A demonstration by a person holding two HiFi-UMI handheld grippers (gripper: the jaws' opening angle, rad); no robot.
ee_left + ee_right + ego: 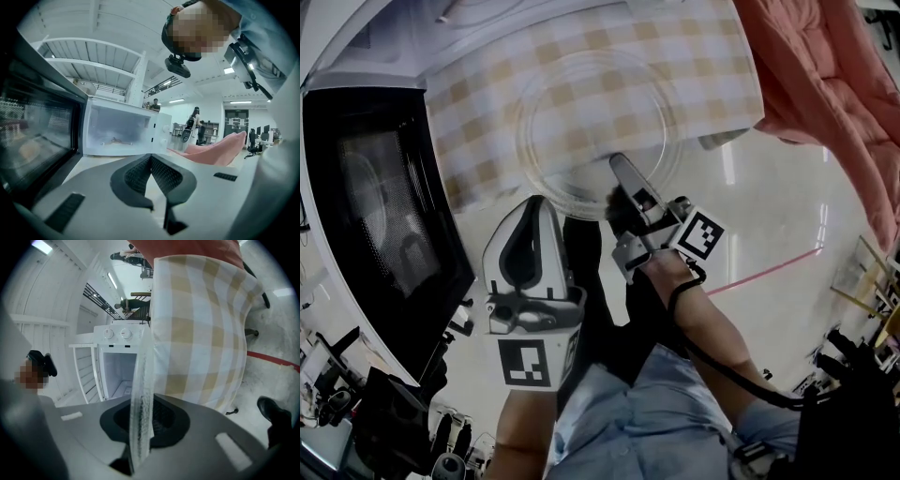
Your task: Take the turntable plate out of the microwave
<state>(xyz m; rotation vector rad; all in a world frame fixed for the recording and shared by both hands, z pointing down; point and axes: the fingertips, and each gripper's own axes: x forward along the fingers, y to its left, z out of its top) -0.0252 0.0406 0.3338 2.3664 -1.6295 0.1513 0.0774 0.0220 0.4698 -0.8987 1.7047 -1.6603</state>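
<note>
Right gripper (617, 171) is pinching the plate (598, 122) outside the microwave (375, 216).
Head view: the plate is facing up over the checked cloth (694, 56), near rim between the jaws. Left gripper view: left gripper (151, 158) is closed, empty. Right gripper view: the plate is showing edge-on, running straight out from the clamped jaws.

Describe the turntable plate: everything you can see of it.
The turntable plate is a round disc of clear glass with a raised rim and faint concentric rings. It is outside the microwave, over the checked cloth, which shows through it. The right claw is shut on its near edge; the right gripper view shows it edge-on between the pads. Whether it rests on the cloth is unclear.
</note>
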